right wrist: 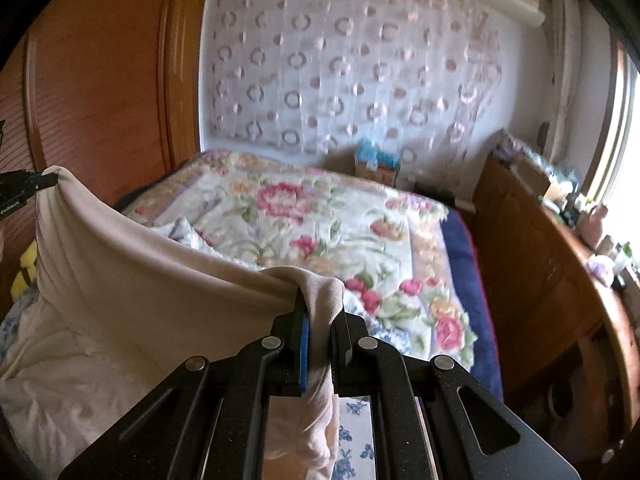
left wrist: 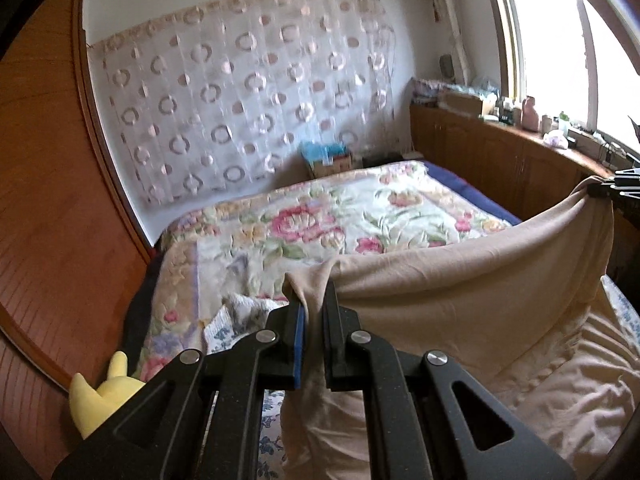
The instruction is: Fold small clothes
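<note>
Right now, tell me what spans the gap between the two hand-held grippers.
Only the beige garment: its top edge sags from the left hand-held gripper to the right hand-held gripper, both shut on it. Both wrist views show it.

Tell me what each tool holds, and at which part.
Both hold the same beige soft cloth garment. The left tool pinches one end of its top edge, the right tool the other; the edge sags between them.

Nothing readable here tbh. There's tiny white lettering on the left gripper (right wrist: 24, 188) at the frame edge, but it's too blurry.
</note>
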Demonstrator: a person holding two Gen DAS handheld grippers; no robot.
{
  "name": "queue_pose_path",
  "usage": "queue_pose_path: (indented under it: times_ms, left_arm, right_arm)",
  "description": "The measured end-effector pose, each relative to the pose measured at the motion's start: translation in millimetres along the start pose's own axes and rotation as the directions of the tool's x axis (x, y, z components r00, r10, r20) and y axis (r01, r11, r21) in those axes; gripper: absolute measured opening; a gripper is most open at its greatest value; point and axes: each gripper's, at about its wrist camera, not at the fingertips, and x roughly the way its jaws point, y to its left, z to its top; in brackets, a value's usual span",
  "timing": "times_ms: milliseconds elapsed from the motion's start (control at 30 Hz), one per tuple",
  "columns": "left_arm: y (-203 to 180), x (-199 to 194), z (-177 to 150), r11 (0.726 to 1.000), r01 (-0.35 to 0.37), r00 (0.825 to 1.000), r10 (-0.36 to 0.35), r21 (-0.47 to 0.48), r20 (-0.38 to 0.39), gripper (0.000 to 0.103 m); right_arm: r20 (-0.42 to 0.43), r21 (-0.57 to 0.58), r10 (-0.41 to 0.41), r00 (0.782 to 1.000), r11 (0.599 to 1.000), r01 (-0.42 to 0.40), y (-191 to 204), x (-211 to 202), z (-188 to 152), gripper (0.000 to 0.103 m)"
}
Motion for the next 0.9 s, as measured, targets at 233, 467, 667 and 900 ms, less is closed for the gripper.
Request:
queue_pose_path:
  times_ms: [233, 467, 667, 900]
  left_arm:
    - [-1, 33, -5, 1.000, 0.006, 0.998, -0.006, -0.004, -0.062, 0.014]
    - [3, 26, -38, 0.997, 0.068, 0.991, -0.073, -0.048, -0.114, 0.046]
    - [-1, 12, -78, 0.993, 0.106, 0.981, -0.114, -0.061, -0.159, 0.063]
    - [-6, 1, -101, 0.989, 0.083, 0.979, -0.103, -0.119, -0.178, 0.064]
  right_arm:
    - [-0.053, 0.029, 0.006, 0.999, 1.000, -0.004, -4, 20, 15, 0.008]
    - [-0.091, 0.051, 0.006, 0.996, 0.999, -0.002, 2, 21, -8, 0.033]
    - [-0.089, 0.129, 0.061, 0.994, 0.990, -0.049, -5, 4, -38, 0.034]
    - [-0.137, 0.183, 0.106, 0.985, 0.980, -0.080, -8, 0, -69, 0.034]
